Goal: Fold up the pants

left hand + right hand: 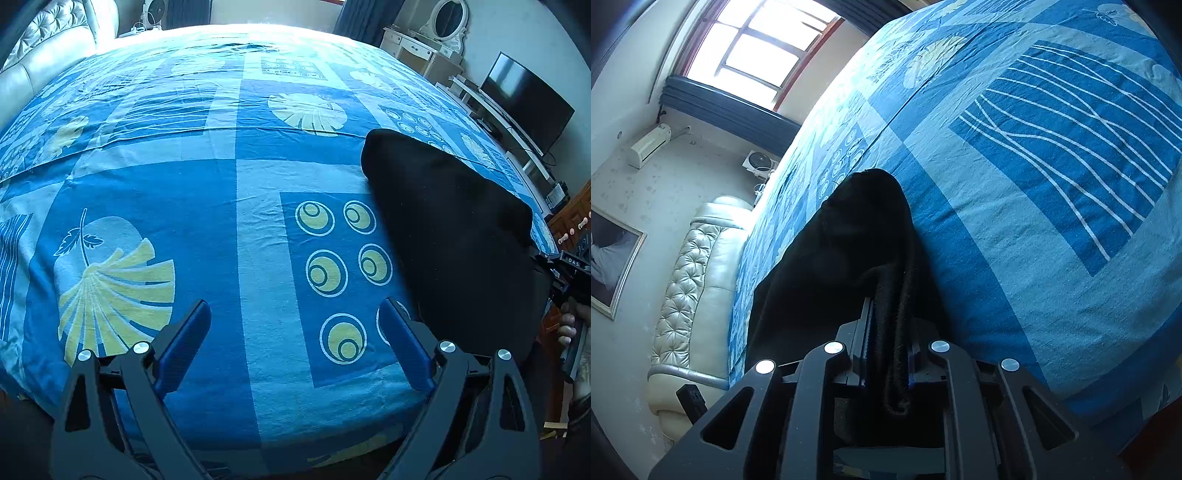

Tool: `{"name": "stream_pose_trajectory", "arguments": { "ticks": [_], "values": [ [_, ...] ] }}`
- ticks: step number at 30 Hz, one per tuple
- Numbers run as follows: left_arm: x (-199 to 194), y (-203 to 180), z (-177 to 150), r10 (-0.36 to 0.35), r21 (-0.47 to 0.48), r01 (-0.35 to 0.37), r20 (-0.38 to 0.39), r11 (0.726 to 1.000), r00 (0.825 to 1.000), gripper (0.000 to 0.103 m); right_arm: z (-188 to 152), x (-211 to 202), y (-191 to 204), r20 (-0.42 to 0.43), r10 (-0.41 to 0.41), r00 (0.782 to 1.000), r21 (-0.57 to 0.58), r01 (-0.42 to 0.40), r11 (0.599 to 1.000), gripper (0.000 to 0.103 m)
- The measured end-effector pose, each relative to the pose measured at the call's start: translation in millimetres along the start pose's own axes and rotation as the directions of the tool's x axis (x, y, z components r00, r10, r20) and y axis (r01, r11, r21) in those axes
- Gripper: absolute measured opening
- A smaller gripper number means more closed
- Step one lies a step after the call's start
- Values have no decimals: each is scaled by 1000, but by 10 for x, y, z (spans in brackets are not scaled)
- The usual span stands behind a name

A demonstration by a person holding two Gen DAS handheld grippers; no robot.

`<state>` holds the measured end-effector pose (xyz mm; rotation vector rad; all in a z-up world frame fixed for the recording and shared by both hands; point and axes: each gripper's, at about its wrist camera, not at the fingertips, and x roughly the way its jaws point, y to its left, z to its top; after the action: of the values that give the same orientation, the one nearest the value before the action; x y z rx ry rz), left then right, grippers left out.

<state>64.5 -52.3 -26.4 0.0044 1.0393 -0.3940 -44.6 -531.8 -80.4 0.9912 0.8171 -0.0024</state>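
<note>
A blue patterned bedspread (221, 206) fills the view. The black pants (450, 236) lie on it at 3 o'clock, their edge clamped between the right gripper's (890, 343) closed fingers. The left gripper (295, 332) hovers at 6 o'clock, its 2 fingers spread, holding nothing.

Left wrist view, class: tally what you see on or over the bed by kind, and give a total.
Black pants: 1
Hand-held grippers, left and right: 2
Blue patterned bedspread: 1
Total: 4
</note>
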Motion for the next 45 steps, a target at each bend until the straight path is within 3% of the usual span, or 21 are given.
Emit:
{"name": "stream_pose_trajectory", "arguments": {
  "ticks": [8, 11, 16, 20, 27, 34, 41, 45],
  "values": [
    [-13, -5, 9, 5, 4, -5, 5, 1000, 1000, 92, 42, -155, -87, 3, 0, 1000, 30, 0, 1000, 24],
    [-13, -7, 9, 4, 6, -5, 6, 1000, 1000, 92, 56, -293, -128, 45, -105, 993, 30, 104, 994, 59],
    [-4, 9, 12, -25, -7, 25, -1, 1000, 1000, 92, 48, -393, -271, 34, 1, 999, 77, -4, 997, 61],
    [70, 7, 4, -118, -61, 115, -44, 992, 992, 92, 14, -324, -290, -13, 95, 995, 92, -93, 991, 66],
    [277, -101, -17, -311, -174, 291, -102, 941, 945, 92, -126, -140, -181, -136, 111, 984, 28, -108, 994, 72],
    [377, -206, 31, -396, -235, 371, -69, 898, 916, 92, -179, -141, -168, -160, 150, 976, 27, -148, 989, 74],
    [426, -383, 12, -480, -199, 460, -71, 866, 874, 92, -229, -80, -173, -196, 207, 958, 31, -205, 978, 76],
    [580, -475, 5, -551, -233, 518, -104, 823, 828, 92, -248, -43, -169, -199, 224, 954, 29, -223, 974, 77]
  ]
}}
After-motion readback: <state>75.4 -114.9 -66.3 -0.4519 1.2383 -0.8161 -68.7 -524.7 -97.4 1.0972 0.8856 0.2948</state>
